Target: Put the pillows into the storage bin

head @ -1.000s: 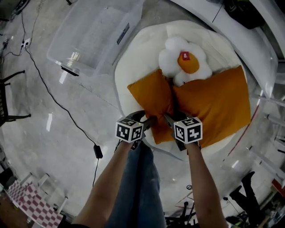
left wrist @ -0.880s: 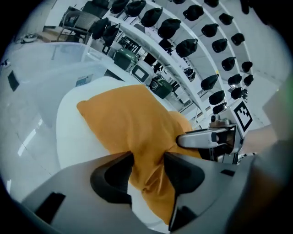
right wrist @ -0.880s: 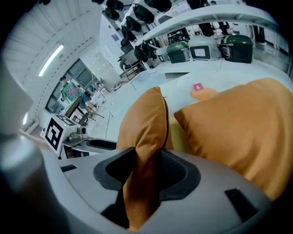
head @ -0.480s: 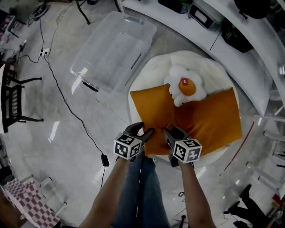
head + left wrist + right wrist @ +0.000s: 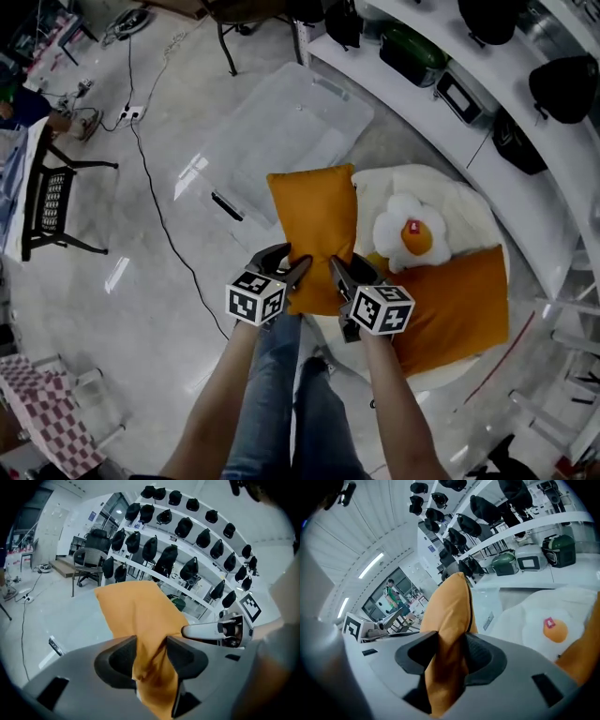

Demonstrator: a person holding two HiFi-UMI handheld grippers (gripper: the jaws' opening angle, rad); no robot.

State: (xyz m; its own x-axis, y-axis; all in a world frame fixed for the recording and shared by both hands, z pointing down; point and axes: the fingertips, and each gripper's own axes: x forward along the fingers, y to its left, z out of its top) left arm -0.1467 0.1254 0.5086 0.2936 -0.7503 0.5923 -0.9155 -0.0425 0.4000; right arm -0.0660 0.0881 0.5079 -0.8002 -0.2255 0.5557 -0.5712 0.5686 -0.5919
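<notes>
The orange pillow hangs lifted, its near edge pinched by the left tongs, which have just been closing tighter, and the right tongs. Beyond them a clear storage bin, its label unreadable, sits on the glossy floor. To the right are a white cushion and shelves.

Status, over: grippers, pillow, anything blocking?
Left gripper shut on orange pillow, jaws just closed further. Right gripper shut on it too. Pillow held up, transparent storage bin ahead, nothing seen blocking.

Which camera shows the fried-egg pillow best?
The head view: the whole fried-egg pillow lies on the white cushion. The right gripper view catches only its yolk side at the frame's edge; the left gripper view misses it.
</notes>
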